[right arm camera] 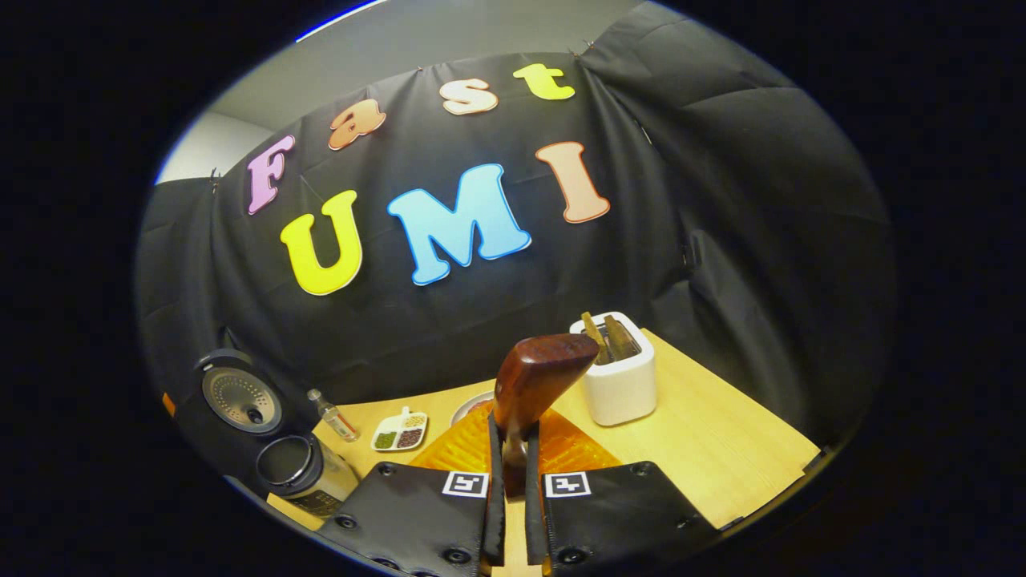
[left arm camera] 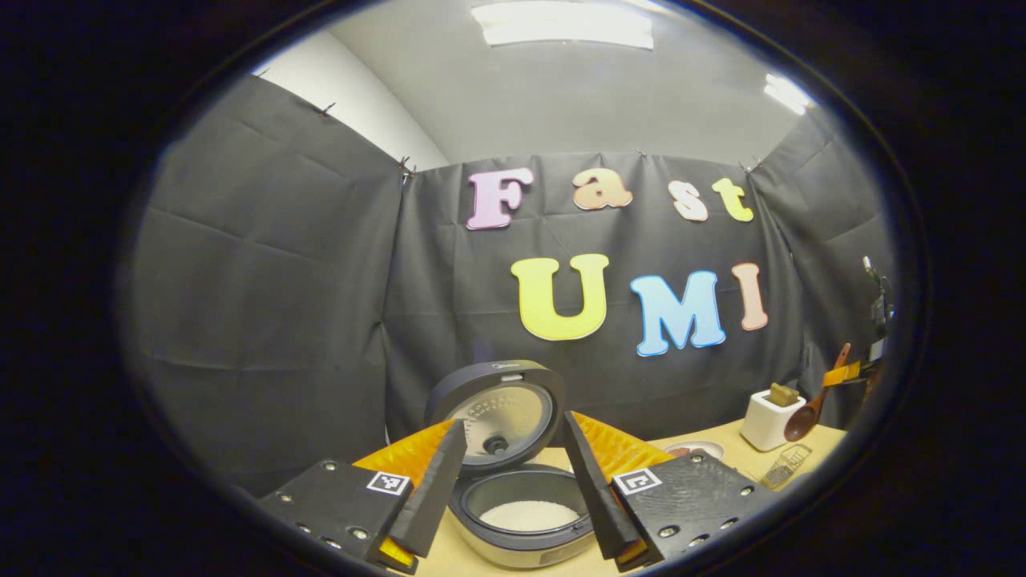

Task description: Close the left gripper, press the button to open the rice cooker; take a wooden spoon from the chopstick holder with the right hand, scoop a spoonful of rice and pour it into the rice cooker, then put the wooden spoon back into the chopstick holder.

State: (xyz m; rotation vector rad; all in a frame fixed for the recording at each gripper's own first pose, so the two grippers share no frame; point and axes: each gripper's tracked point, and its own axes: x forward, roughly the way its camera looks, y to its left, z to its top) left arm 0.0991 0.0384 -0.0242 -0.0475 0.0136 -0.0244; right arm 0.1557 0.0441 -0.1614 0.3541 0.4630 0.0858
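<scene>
The rice cooker (left arm camera: 513, 525) stands with its lid (left arm camera: 495, 413) raised, and white rice lies in its pot. My left gripper (left arm camera: 513, 497) is open, one finger on each side of the cooker, touching nothing. My right gripper (right arm camera: 513, 473) is shut on the handle of a wooden spoon (right arm camera: 537, 377), whose bowl sticks up in front of the camera. The white chopstick holder (right arm camera: 617, 377) stands just beyond the spoon with wooden utensils in it. In the left gripper view the wooden spoon (left arm camera: 805, 417) hangs beside the chopstick holder (left arm camera: 768, 421) at the far right.
On the wooden table (right arm camera: 721, 449) are a small divided dish of beans (right arm camera: 399, 433), a little bottle (right arm camera: 337, 421) and a plate (right arm camera: 473, 405). The open rice cooker (right arm camera: 280, 457) sits at the table's left end. A wire mesh item (left arm camera: 789, 465) lies near the holder.
</scene>
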